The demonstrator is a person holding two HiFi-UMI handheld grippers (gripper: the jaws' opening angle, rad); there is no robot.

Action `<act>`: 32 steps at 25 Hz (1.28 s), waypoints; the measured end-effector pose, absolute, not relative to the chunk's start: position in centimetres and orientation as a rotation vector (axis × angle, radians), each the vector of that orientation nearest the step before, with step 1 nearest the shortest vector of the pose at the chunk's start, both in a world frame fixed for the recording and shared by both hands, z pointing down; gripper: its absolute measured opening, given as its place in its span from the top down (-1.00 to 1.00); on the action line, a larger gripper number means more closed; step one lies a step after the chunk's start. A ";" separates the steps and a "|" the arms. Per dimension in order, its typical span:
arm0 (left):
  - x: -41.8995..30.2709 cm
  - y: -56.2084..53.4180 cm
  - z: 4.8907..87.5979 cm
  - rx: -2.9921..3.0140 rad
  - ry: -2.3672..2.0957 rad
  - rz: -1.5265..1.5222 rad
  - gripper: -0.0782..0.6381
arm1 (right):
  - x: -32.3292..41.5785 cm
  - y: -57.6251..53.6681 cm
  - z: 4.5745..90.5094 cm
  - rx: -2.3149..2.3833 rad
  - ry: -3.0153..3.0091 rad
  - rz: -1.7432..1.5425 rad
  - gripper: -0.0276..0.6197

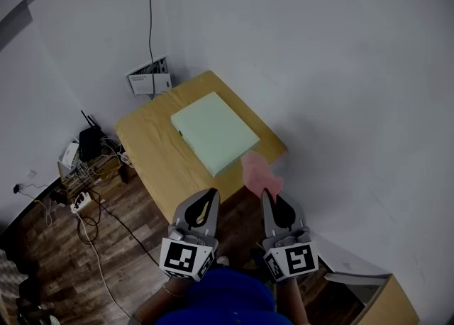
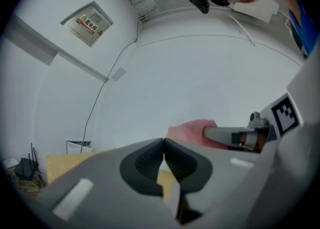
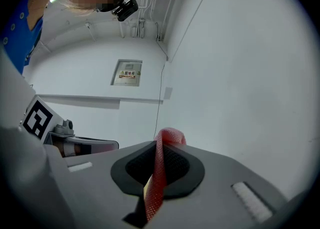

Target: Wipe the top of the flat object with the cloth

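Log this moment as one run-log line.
right gripper: shut on pink cloth | left gripper: shut, empty | flat object: lying on table

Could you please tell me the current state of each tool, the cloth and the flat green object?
left tool: shut, nothing between its jaws.
right tool: shut on the cloth.
cloth: pinched in the right tool, bunched, not on the flat object.
flat object: lying flat on the wooden table, top uncovered.

Wooden table [image 1: 152, 153]; perhaps a router [image 1: 90, 142] beside it.
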State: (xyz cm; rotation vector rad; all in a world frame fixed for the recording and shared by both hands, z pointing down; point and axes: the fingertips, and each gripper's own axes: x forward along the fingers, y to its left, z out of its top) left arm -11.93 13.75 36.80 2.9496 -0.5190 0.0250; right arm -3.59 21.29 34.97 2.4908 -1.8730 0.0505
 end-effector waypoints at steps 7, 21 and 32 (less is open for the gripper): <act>-6.6 7.7 38.1 2.945 -0.401 0.050 0.77 | -0.2 13.6 35.3 2.474 -1.864 0.055 0.87; -8.5 -2.2 41.3 2.842 -0.606 0.074 0.77 | 1.4 1.5 37.0 2.322 -1.959 0.130 0.87; -11.0 -8.3 43.0 2.681 -1.029 0.084 0.77 | 2.1 -6.7 38.4 2.034 -2.200 0.107 0.87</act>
